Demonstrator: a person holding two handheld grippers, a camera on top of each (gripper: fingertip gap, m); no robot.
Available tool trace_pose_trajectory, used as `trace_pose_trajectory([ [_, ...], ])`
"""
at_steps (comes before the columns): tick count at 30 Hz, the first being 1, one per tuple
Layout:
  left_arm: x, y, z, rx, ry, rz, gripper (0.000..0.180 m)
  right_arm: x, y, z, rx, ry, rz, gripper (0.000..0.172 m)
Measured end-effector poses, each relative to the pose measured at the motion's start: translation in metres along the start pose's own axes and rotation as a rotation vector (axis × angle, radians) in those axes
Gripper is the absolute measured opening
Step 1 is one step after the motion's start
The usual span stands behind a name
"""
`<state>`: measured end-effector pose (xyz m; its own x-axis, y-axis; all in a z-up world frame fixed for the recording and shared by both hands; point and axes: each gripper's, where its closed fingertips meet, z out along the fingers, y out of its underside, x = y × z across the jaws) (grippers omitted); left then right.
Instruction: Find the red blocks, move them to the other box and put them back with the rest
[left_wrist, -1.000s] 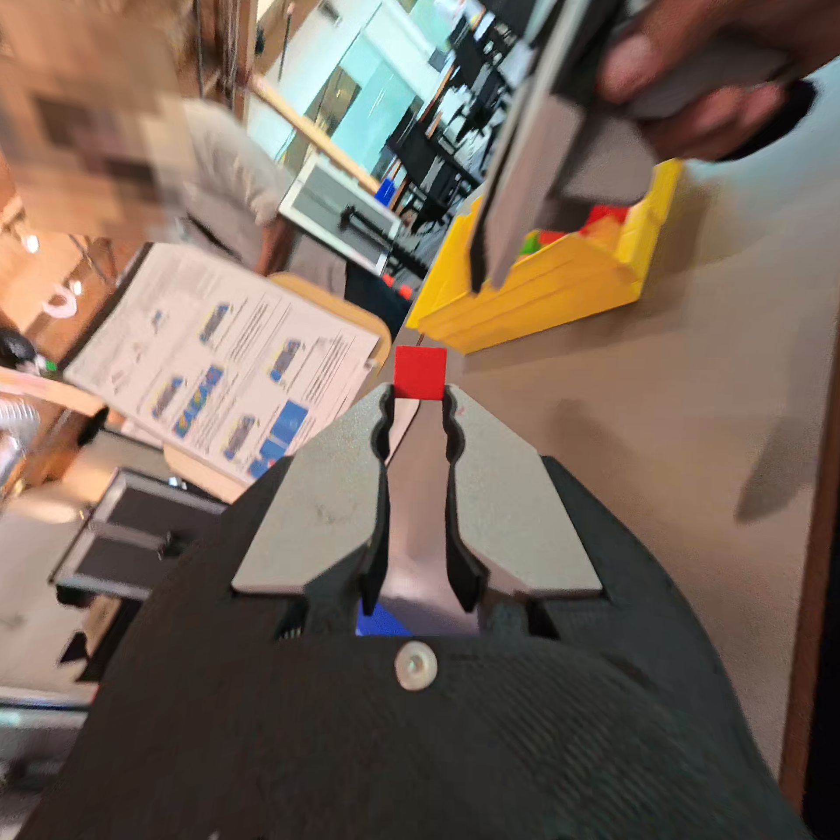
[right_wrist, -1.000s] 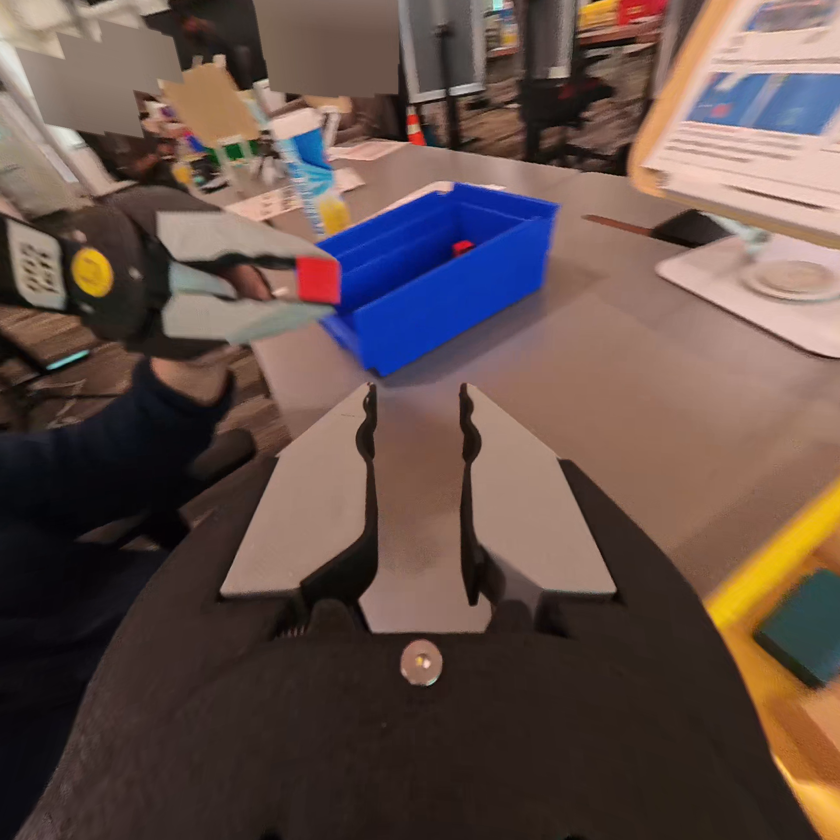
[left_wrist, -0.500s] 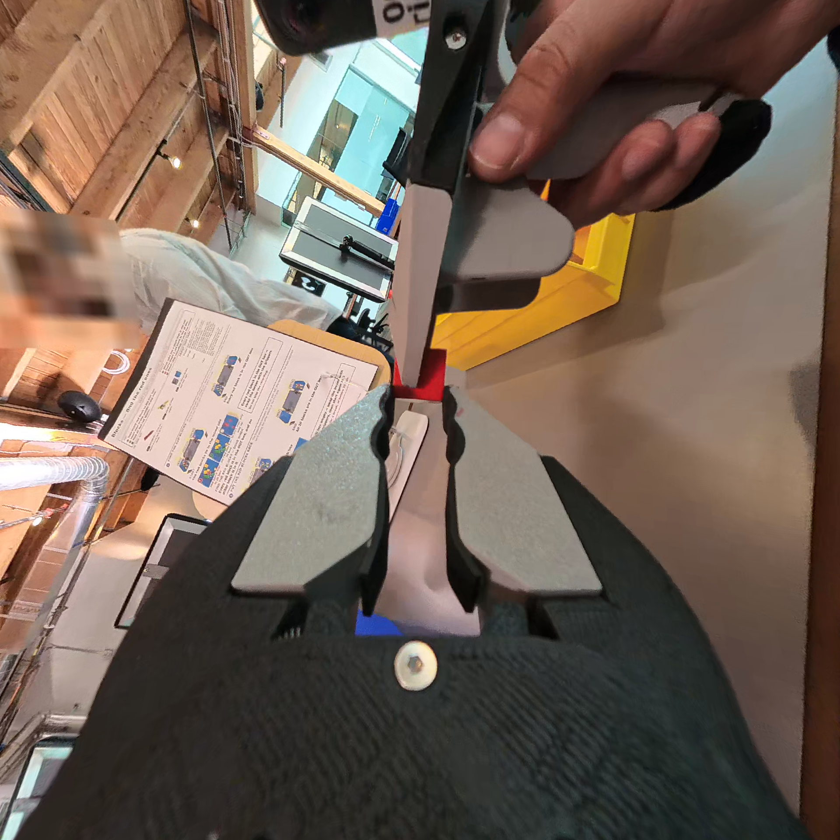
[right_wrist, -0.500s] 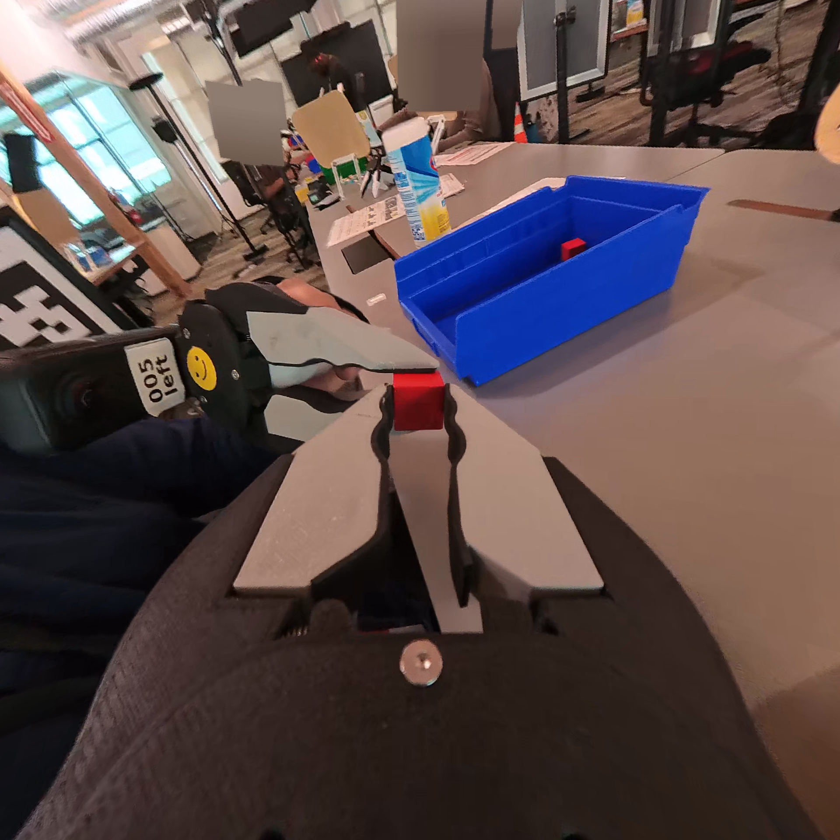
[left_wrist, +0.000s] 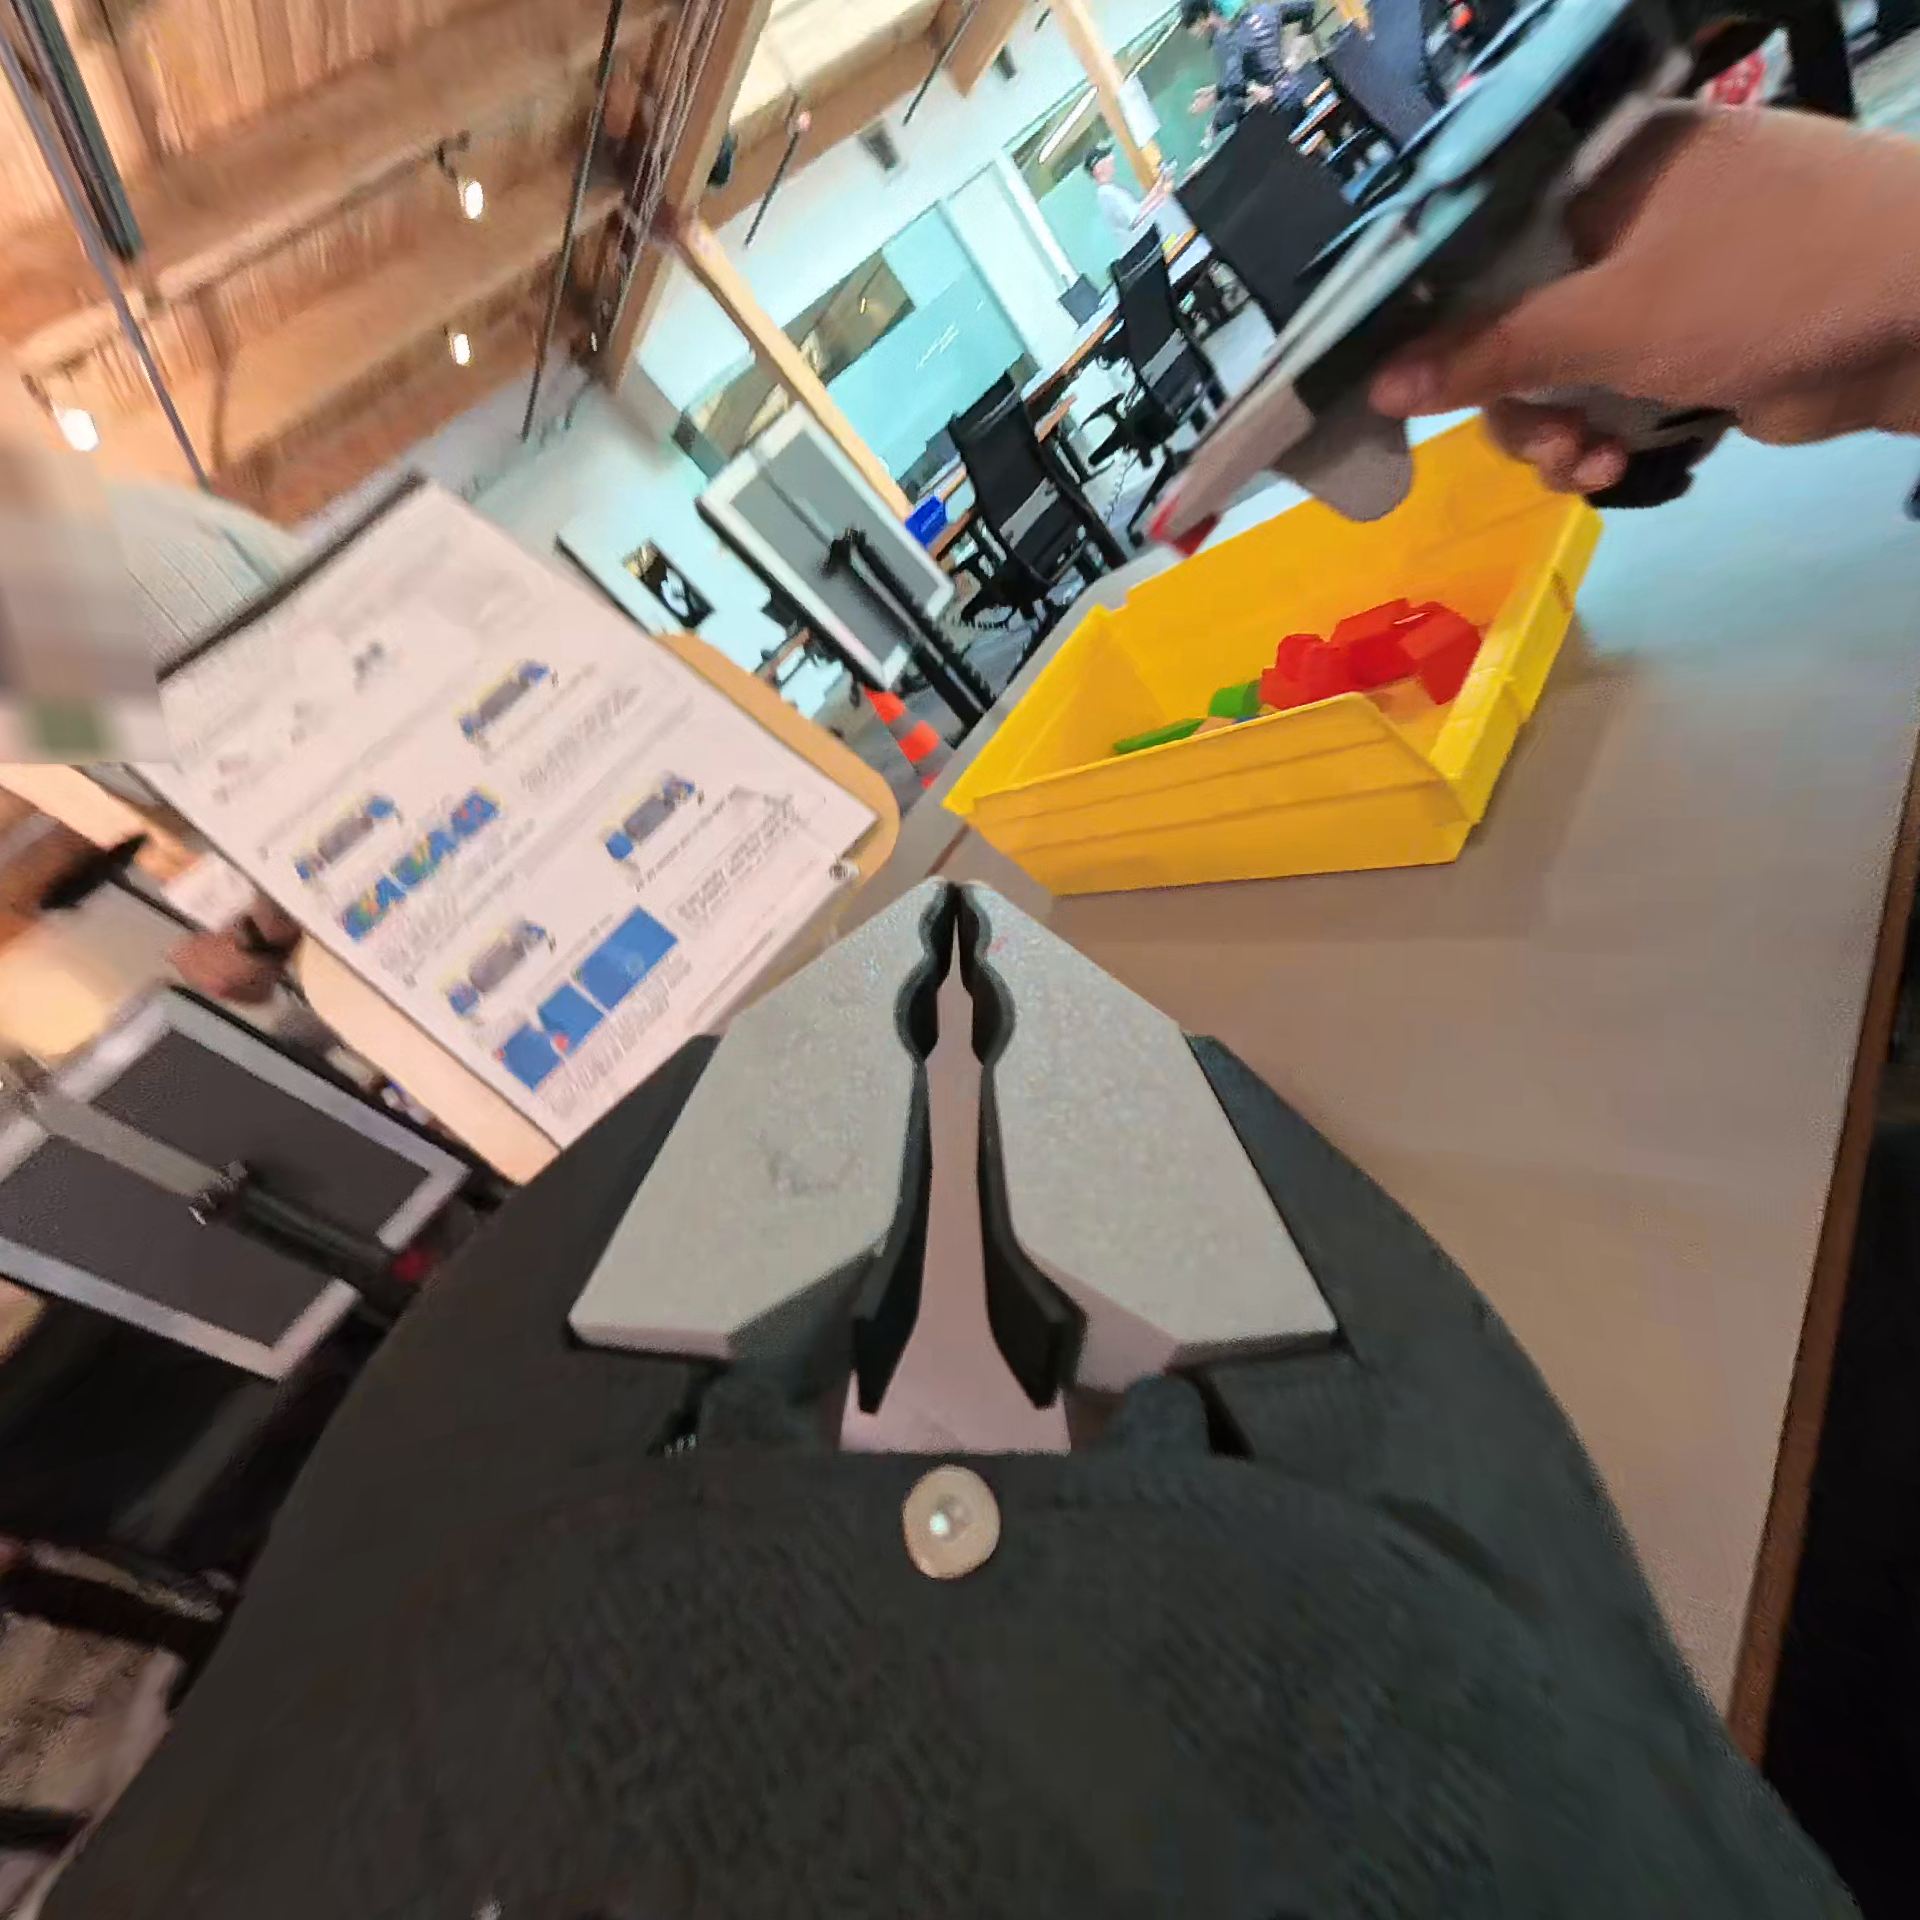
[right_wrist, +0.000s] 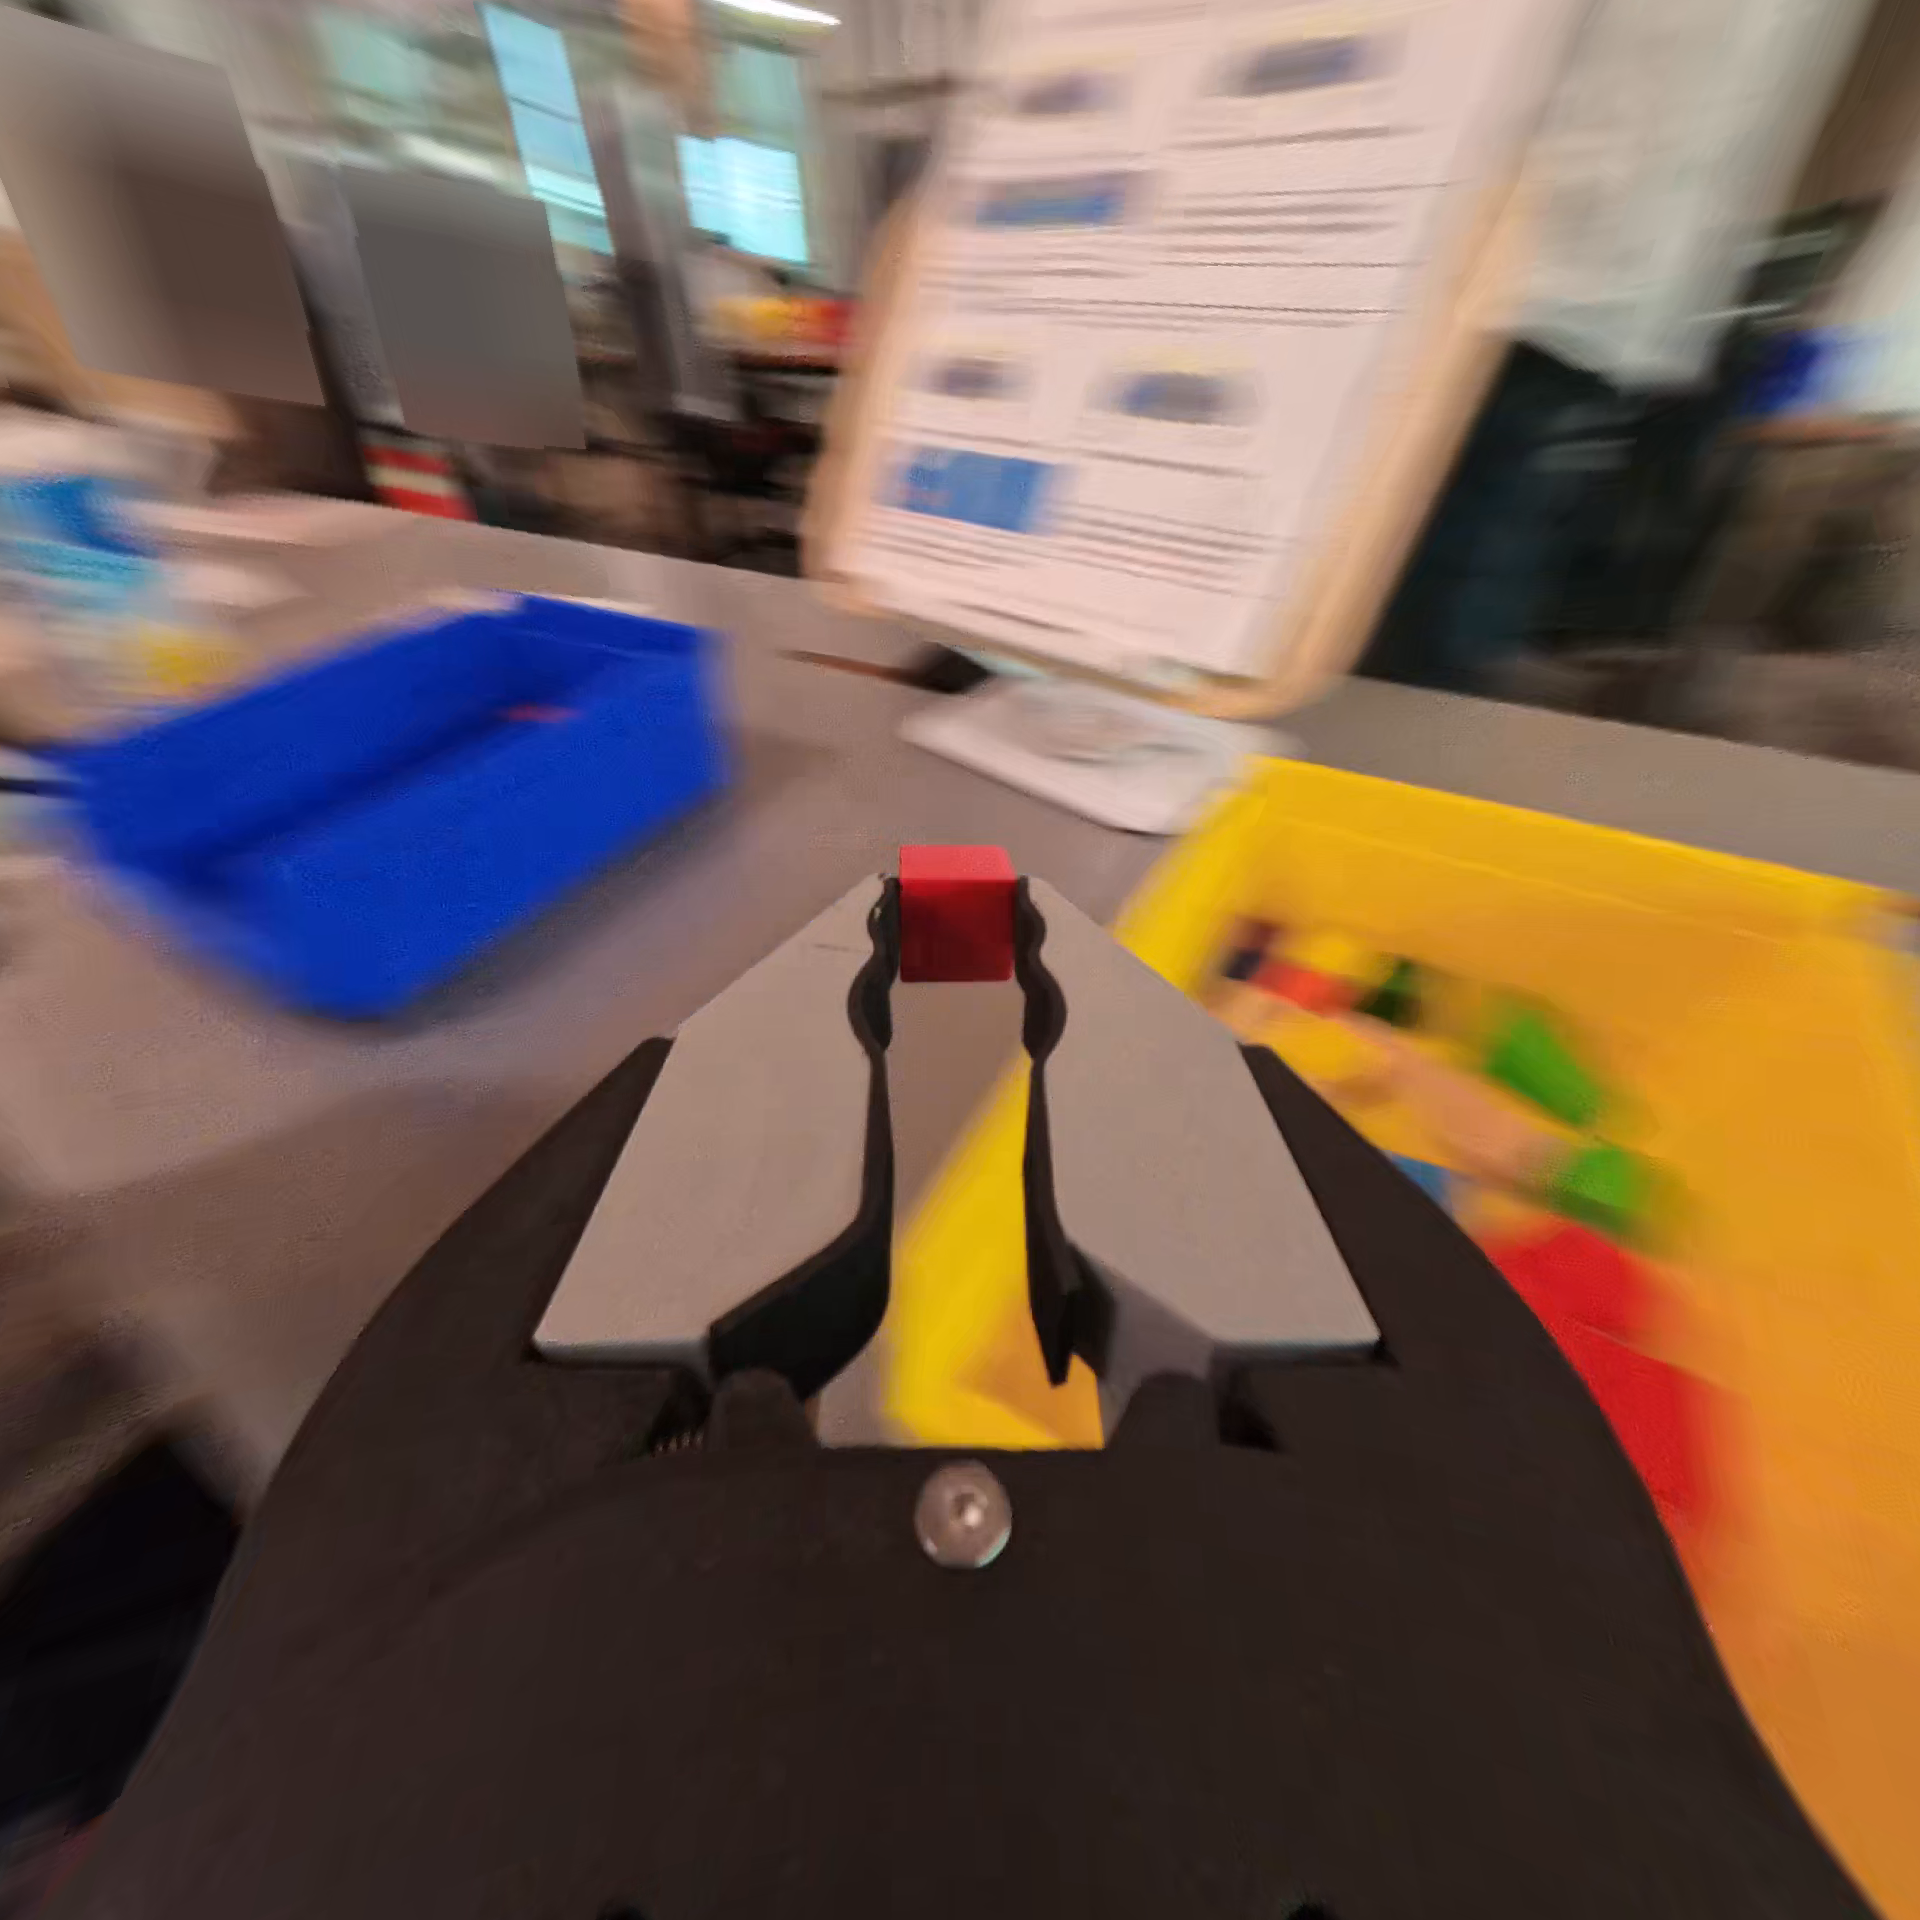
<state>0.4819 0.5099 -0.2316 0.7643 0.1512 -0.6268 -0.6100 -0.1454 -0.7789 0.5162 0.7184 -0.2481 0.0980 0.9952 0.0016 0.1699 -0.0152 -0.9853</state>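
My right gripper (right_wrist: 956, 914) is shut on a small red cube (right_wrist: 954, 914), held at the fingertips above the table near the left rim of the yellow bin (right_wrist: 1558, 862). That bin holds red and green blocks (right_wrist: 1538, 1060). The blue bin (right_wrist: 395, 810) lies to the left with a small red block (right_wrist: 540, 715) in it. My left gripper (left_wrist: 956, 904) is shut with nothing between its pads, above the grey table (left_wrist: 1455, 1091). In the left wrist view the yellow bin (left_wrist: 1247, 800) holds red blocks (left_wrist: 1371, 649), and the right gripper (left_wrist: 1184, 520) hovers over its far rim.
An instruction sheet on a wooden stand (left_wrist: 499, 790) stands at the table's far edge and also shows in the right wrist view (right_wrist: 1143, 343). A person's hand (left_wrist: 1714, 291) holds the right gripper. The table's wooden edge (left_wrist: 1849, 1143) runs along the right.
The red cube passed from my left gripper to my right one. My left gripper let go, drew back and closed with nothing in it. My right gripper swung towards the yellow bin with the cube.
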Motion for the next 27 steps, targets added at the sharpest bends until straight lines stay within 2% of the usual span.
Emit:
trace_pose_trajectory([
  [1,-0.007,0.007,0.002,-0.032,-0.005,-0.055,0.000,0.032,0.010,0.000,-0.029,0.143,-0.043,0.018],
  [3,-0.018,0.027,0.007,-0.114,0.005,-0.188,0.007,0.071,0.031,0.001,-0.103,0.288,-0.070,0.018],
  [5,-0.022,0.042,0.009,-0.163,0.059,-0.338,0.017,0.078,0.061,0.010,-0.241,0.272,-0.039,0.021],
  [6,-0.023,0.049,0.010,-0.178,0.090,-0.405,0.021,0.076,0.072,0.014,-0.293,0.244,-0.023,0.031],
  [8,-0.032,0.066,0.010,-0.224,0.096,-0.491,0.030,0.071,0.074,0.018,-0.289,0.212,-0.015,0.030],
  [15,-0.074,0.110,-0.007,-0.323,-0.022,-0.554,0.035,0.051,0.052,0.013,-0.216,0.155,-0.028,0.029],
  [18,-0.100,0.131,-0.025,-0.394,-0.095,-0.564,0.046,0.041,0.047,0.012,-0.196,0.122,-0.021,0.029],
  [23,-0.162,0.202,-0.062,-0.610,-0.269,-0.576,0.055,0.027,0.043,0.012,-0.181,0.080,-0.018,0.029],
  [25,-0.178,0.223,-0.056,-0.632,-0.258,-0.623,0.051,0.023,0.042,0.013,-0.180,0.068,-0.020,0.028],
  [27,-0.193,0.253,-0.048,-0.736,-0.243,-0.613,0.051,0.016,0.041,0.015,-0.178,0.045,-0.021,0.028],
])
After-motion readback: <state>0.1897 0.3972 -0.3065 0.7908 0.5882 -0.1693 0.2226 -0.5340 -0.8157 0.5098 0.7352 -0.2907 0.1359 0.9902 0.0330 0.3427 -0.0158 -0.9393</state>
